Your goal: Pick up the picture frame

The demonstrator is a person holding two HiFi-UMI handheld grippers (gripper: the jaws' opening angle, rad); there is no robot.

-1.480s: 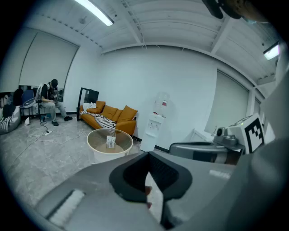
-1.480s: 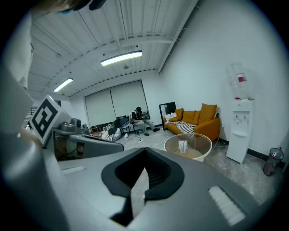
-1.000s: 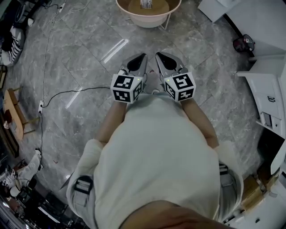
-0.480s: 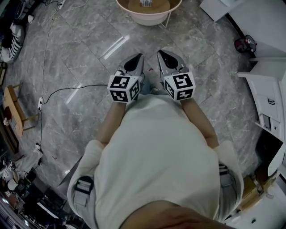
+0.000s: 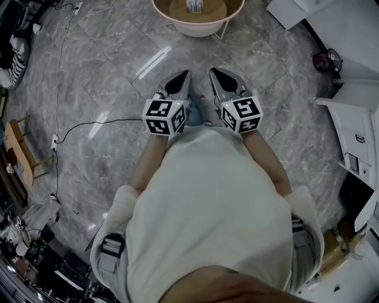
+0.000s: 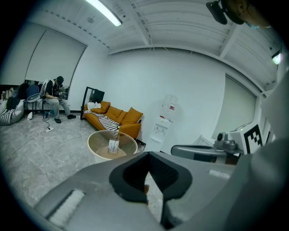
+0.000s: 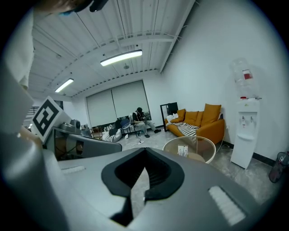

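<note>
Both grippers are held in front of the person's body, side by side over the grey marble floor [image 5: 106, 89]. The left gripper [image 5: 188, 74] has its jaws pressed together with nothing between them, and the right gripper [image 5: 214, 71] is the same, closed and empty. The picture frame [image 5: 195, 5] stands far ahead, well apart from both, inside the round table [image 5: 198, 33]. It stands upright, its long axis vertical, its face turned toward the grippers.
</note>
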